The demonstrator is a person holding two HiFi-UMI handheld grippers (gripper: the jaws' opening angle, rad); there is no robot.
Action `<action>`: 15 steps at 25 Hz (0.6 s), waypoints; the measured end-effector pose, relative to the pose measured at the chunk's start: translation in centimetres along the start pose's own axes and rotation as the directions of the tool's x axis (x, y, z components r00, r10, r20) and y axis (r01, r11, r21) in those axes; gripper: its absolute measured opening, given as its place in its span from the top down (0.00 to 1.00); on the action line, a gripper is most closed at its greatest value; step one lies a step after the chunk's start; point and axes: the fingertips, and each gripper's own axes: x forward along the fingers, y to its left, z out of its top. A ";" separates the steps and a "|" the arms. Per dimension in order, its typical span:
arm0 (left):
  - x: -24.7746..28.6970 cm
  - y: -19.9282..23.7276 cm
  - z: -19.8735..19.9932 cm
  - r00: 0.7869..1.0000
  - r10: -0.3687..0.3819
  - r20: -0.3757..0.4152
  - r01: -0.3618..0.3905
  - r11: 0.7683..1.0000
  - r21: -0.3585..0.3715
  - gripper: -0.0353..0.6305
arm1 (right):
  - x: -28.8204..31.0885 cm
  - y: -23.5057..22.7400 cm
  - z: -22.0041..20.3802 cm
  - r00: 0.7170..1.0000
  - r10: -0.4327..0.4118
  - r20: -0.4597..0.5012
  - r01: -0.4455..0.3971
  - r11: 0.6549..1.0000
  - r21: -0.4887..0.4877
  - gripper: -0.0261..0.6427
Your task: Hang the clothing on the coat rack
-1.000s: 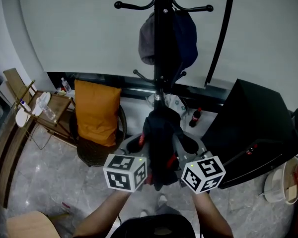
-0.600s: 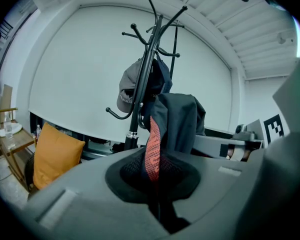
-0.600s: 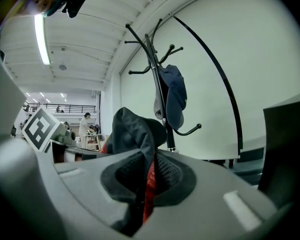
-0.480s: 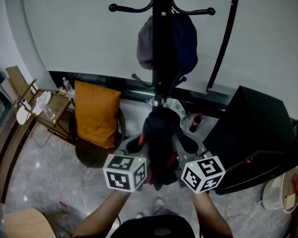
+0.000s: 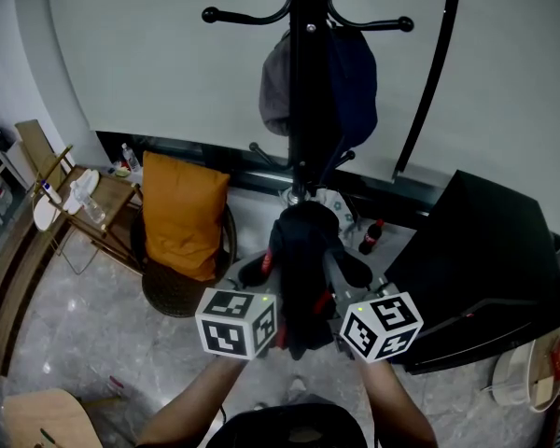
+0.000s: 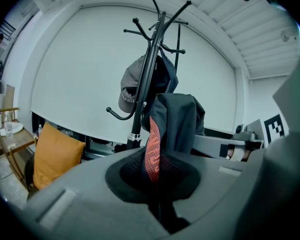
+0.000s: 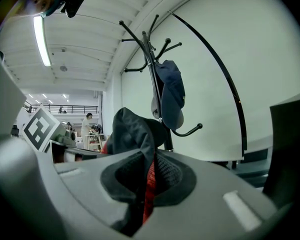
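The left claw point(image 5: 266, 278) and the right claw point(image 5: 341, 273) sit side by side, their marker cubes close together. Between them they hold a bunched dark garment point(image 5: 301, 250).

In the left gripper view, the left claw point(image 6: 157, 184) is clamped on the dark garment point(image 6: 177, 119), and an orange-red patterned strip of it runs down into the jaws. In the right gripper view, the right claw point(image 7: 147, 184) is likewise closed on the dark garment point(image 7: 132, 131), with a red edge pinched in the gap.

The garment rises as a hump above both claws, directly in front of the black coat rack point(image 5: 303, 82). It is below the rack's lower hooks and not yet on any of them.

A grey cap point(image 5: 275, 87) and a dark blue cap point(image 5: 355, 87) hang higher on the pole, under the upper arms. From the left gripper view, the coat rack point(image 6: 145, 84) stands just behind the fabric.

To the left, an orange cushion point(image 5: 182, 213) leans in a round chair point(image 5: 173, 292). A large black case point(image 5: 485, 250) stands to the right, and a dark bottle point(image 5: 369, 236) stands on the floor near the rack's base.
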 end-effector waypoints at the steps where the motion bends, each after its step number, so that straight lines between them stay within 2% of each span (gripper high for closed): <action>1: 0.2 0.1 0.0 1.000 0.002 0.000 -0.002 1.000 -0.001 0.91 | 0.2 -0.1 0.0 1.000 0.002 -0.001 -0.002 1.000 0.000 0.92; 15: 2.9 1.3 0.5 1.000 0.008 -0.007 -0.008 1.000 -0.001 0.91 | 2.8 -1.9 -0.1 1.000 0.012 -0.003 -0.012 1.000 0.015 0.92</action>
